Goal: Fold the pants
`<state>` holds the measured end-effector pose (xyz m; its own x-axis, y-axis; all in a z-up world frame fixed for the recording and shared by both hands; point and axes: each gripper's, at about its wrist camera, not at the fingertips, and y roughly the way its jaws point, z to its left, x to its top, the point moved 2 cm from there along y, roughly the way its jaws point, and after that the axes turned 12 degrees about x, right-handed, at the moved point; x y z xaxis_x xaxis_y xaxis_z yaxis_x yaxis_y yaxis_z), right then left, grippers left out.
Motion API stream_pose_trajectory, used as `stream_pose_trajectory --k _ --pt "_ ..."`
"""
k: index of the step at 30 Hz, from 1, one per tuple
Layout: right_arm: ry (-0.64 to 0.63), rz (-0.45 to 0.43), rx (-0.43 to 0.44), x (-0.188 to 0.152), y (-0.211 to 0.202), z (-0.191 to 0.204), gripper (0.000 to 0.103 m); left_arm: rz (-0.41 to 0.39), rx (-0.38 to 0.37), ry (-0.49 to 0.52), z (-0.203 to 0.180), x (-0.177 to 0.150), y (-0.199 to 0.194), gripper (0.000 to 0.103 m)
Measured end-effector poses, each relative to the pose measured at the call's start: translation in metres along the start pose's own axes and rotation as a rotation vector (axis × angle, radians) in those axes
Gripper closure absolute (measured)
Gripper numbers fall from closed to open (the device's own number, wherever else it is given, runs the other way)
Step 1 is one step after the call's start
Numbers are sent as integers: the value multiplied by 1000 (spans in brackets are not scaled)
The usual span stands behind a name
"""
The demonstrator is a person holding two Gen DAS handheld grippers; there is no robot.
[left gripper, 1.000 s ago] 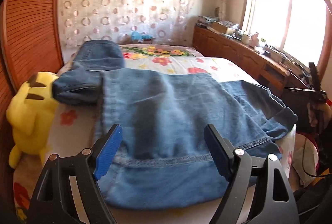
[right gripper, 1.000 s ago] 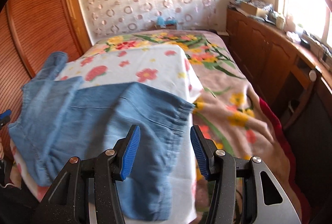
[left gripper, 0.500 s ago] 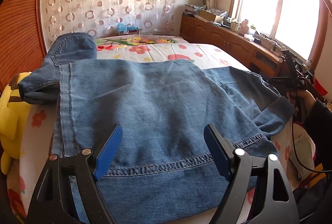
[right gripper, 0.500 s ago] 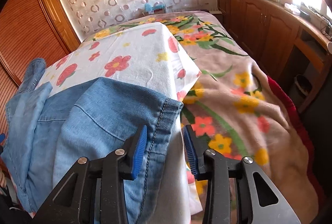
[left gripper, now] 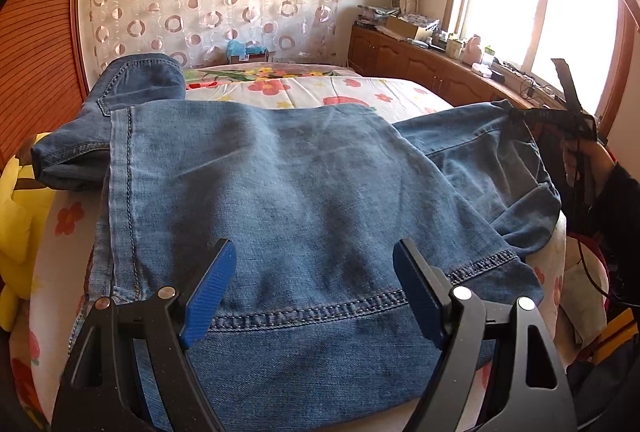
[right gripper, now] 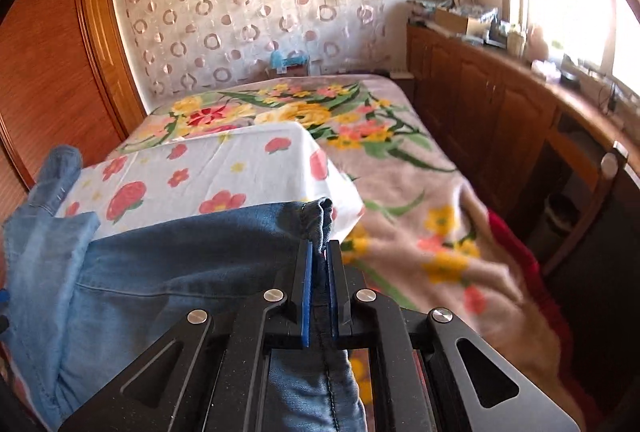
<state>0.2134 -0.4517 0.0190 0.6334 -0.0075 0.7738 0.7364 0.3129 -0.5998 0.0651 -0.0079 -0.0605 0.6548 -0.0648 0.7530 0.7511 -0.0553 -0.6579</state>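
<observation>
Bed with a white red-flowered sheet (right gripper: 240, 167) over a pink floral blanket (right gripper: 420, 199); both extend well ahead of the grippers, bare of other things.

Blue denim pants (left gripper: 280, 191) lie spread on the sheet's near end, directly ahead of and under the left gripper (left gripper: 312, 288). One stitched hem runs just beneath its tips; the far leg end is bunched ahead-left, beside a yellow plush toy (left gripper: 16, 216).

Left gripper: jaws wide apart, hovering over the hem, nothing between the pads.

Right gripper (right gripper: 319, 272): jaws clamped on a bunched denim edge, which pokes out past the tips; it sits at the sheet's right edge.

Step, by judgement: corner pick-up before the first fold. Next needs the left jaws lowered onto the hem and closed, then both edges lifted together.

Wooden cabinets (right gripper: 480, 103) stand well right; wooden doors (left gripper: 36, 71) close left.
</observation>
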Motion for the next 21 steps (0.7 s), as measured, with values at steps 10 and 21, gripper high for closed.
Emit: stream_pose_trajectory --k 10,21 --pt "-10 31 -4 -23 -14 15 47 25 -10 2 -5 -2 8 22" --pt "32 49 43 -91 -77 19 44 60 -16 3 -13 -12 20 22"
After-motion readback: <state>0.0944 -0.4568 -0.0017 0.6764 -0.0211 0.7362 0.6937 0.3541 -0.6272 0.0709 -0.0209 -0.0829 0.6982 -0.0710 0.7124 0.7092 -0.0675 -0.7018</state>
